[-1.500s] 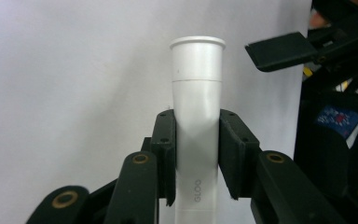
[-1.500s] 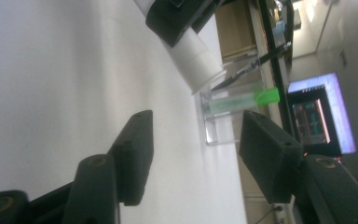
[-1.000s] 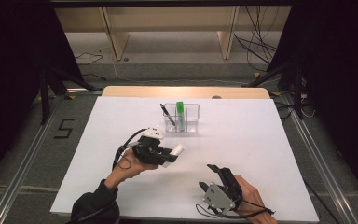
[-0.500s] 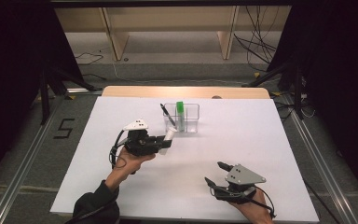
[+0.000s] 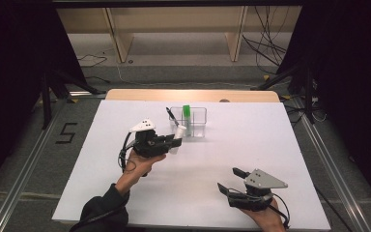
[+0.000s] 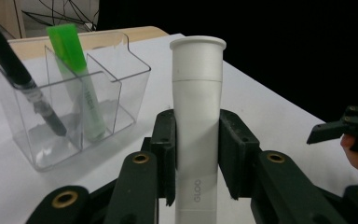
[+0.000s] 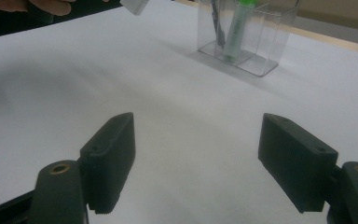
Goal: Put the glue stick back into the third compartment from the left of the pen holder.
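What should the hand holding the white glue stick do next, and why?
Probably carry the white glue stick a little farther toward the clear organizer and lower it into the free compartment. The left gripper is shut on the stick, right beside the organizer, whose other compartments hold a black pen and a green marker. The right gripper sits apart with open, bare jaws.

So the white plastic glue stick tube (image 6: 196, 126) with the flared cap and "GLOO" printed low on its side is held off the table, pinched around its middle, just in front of the clear plastic three-compartment organizer (image 6: 116, 93), near it but not touching.
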A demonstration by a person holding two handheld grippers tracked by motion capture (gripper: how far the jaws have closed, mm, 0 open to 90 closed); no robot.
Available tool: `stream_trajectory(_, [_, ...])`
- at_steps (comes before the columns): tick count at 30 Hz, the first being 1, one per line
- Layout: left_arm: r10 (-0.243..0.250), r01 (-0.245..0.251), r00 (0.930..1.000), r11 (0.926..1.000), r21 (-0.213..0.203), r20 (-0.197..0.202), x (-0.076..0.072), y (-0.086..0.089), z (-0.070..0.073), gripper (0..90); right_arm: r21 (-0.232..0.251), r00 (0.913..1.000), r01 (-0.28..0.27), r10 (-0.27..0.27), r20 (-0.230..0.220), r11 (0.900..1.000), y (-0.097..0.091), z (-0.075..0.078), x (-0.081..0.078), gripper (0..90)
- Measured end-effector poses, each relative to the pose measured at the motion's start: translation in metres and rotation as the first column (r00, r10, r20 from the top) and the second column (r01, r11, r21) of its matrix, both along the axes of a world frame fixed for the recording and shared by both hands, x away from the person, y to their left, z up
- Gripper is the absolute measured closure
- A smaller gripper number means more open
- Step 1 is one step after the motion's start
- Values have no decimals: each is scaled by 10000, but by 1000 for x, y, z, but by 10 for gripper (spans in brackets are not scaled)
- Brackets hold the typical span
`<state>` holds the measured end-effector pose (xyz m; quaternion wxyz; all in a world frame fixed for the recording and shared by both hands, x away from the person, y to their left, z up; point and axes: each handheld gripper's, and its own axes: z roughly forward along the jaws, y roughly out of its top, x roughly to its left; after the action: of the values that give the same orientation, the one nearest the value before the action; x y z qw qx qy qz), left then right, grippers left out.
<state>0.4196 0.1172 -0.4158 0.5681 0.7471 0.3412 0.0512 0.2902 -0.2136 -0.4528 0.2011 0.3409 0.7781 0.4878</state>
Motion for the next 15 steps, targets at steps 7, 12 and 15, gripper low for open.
stream_trajectory(7, [209, -206, 9996, 9997, -164, 172, 16, -17, 4, 697, 418, 9996, 152, -142, -255, 9990, -6, -2, -2, 268])
stream_trajectory(12, [550, -537, 9982, 9973, -495, 251, 31, -25, 12, 697, 502, 9995, 126, -111, -307, 9987, -8, -3, -3, 268])
stream_trajectory(15, [711, -693, 9970, 9960, -566, 298, 38, -32, 16, 697, 494, 9995, 110, -95, -303, 9987, -8, -3, -4, 268])
